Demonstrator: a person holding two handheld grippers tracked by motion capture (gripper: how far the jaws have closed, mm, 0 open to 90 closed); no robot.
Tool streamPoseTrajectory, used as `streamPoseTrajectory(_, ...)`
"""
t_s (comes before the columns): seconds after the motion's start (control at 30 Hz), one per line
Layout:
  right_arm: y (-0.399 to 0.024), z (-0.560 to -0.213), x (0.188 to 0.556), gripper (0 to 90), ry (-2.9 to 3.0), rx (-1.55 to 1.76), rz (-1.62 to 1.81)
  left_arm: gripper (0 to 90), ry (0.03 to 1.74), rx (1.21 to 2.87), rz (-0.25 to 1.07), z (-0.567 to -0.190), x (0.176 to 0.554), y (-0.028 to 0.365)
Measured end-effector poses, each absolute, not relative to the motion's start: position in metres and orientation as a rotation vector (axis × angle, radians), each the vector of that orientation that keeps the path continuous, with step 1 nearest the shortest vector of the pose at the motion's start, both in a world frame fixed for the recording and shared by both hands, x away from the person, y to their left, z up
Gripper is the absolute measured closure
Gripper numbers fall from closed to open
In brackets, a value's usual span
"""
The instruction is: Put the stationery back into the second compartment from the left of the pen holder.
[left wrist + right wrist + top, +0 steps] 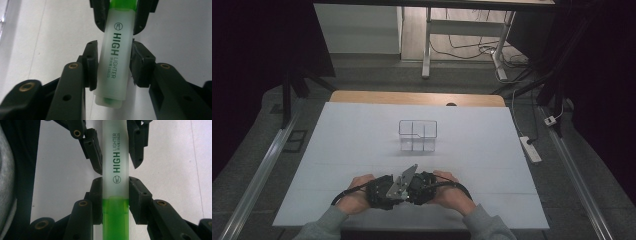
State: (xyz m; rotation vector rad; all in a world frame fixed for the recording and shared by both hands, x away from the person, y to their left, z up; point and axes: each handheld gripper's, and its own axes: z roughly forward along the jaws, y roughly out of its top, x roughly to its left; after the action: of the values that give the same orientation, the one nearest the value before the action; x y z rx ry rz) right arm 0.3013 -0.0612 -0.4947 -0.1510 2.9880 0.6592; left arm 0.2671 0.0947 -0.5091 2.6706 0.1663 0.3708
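Green highlighter (115, 182) is squeezed by the right gripper (115, 202) at its cap end; the left gripper (113, 67) is clamped on its pale barrel.

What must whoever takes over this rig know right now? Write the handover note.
Left gripper: pads appear pressed on the frosted end of the highlighter.
Right gripper: shut on the same highlighter, where the frosted part meets the green part.
Position: the highlighter is held between both grippers, above the near edge of the table. The clear divided box stands further out at mid-table, with nothing visible inside.
Done: the highlighter is picked up and gripped at both ends.
Left: probably pulling the two parts apart or seating them, then putting it down, perhaps in the box.
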Motion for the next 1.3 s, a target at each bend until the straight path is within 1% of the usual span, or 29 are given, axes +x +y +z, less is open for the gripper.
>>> streamPoseTrajectory(0.1, -0.063, -0.492, 0.302, 64.6, 2.968, -0.151, 0.693, 64.7, 0.165, 2.675, 0.362, -0.511, 0.267, 0.096)
streamPoseTrajectory(0.13, -0.064, -0.491, 0.302, 64.2, 2.971, -0.126, 0.717, 65.2, 0.210, 2.638, 0.353, -0.513, 0.266, 0.096)
streamPoseTrajectory(0.2, -0.068, -0.488, 0.304, 62.5, 2.970, -0.079, 0.734, 65.3, 0.222, 2.631, 0.354, -0.513, 0.268, 0.099)
streamPoseTrajectory(0.27, -0.073, -0.485, 0.309, 55.4, 2.947, -0.018, 0.784, 65.4, 0.257, 2.606, 0.360, -0.513, 0.269, 0.102)
streamPoseTrajectory(0.37, -0.085, -0.477, 0.314, 47.4, 2.905, 0.137, 0.948, 65.4, 0.321, 2.560, 0.373, -0.511, 0.273, 0.109)
streamPoseTrajectory(0.53, -0.102, -0.470, 0.320, 40.1, 2.801, 0.314, 1.130, 65.4, 0.409, 2.501, 0.406, -0.508, 0.278, 0.118)
streamPoseTrajectory(0.87, -0.120, -0.467, 0.328, 35.6, 2.646, 0.520, 1.269, 65.3, 0.520, 2.358, 0.435, -0.504, 0.282, 0.130)
streamPoseTrajectory(1.07, -0.125, -0.468, 0.329, 32.8, 2.590, 0.605, 1.318, 65.3, 0.586, 2.276, 0.483, -0.501, 0.282, 0.135)
streamPoseTrajectory(1.3, -0.126, -0.470, 0.331, 32.5, 2.566, 0.654, 1.384, 65.3, 0.602, 2.218, 0.499, -0.500, 0.281, 0.136)
